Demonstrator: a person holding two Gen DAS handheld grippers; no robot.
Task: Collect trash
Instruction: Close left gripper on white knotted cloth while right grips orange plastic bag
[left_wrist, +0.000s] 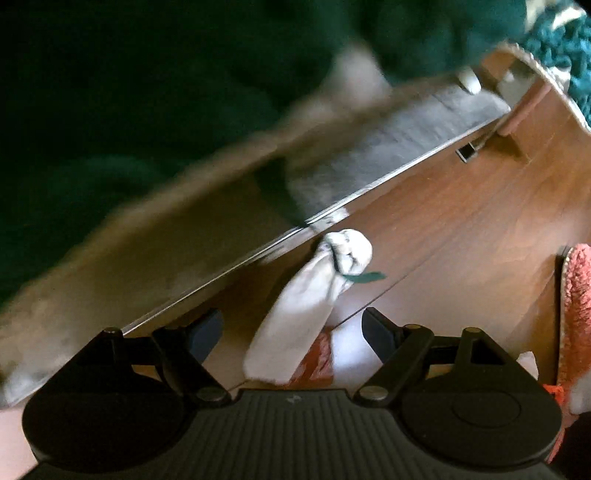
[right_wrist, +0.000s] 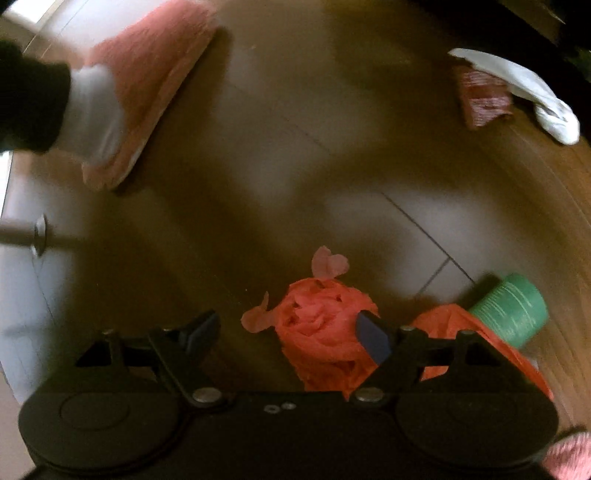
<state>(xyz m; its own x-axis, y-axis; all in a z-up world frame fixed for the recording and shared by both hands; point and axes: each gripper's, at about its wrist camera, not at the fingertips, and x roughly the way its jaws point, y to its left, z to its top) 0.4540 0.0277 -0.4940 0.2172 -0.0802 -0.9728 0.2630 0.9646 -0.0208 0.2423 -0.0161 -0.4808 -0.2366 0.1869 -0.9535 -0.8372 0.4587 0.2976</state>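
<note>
In the left wrist view my left gripper (left_wrist: 291, 330) points down at the wooden floor (left_wrist: 461, 206) and is open. A limp white sock-like cloth (left_wrist: 306, 295) lies below the gap between its fingers, untouched, with a red patterned wrapper (left_wrist: 317, 358) under its near end. My right gripper (right_wrist: 288, 332) is open above a crumpled orange plastic bag (right_wrist: 325, 332), which lies close to the right finger (right_wrist: 373, 336); no pad presses it. A green can (right_wrist: 513, 310) lies beside more orange plastic (right_wrist: 443, 321). The white cloth (right_wrist: 535, 96) and wrapper (right_wrist: 484, 96) also show far right.
A furniture edge with a metal strip (left_wrist: 258, 251) and a dark green cover (left_wrist: 110, 110) runs across the left view. A person's foot in a white sock (right_wrist: 92, 110) and pink slipper (right_wrist: 147, 81) stands at the upper left. Another pink slipper (left_wrist: 576, 314) is at right.
</note>
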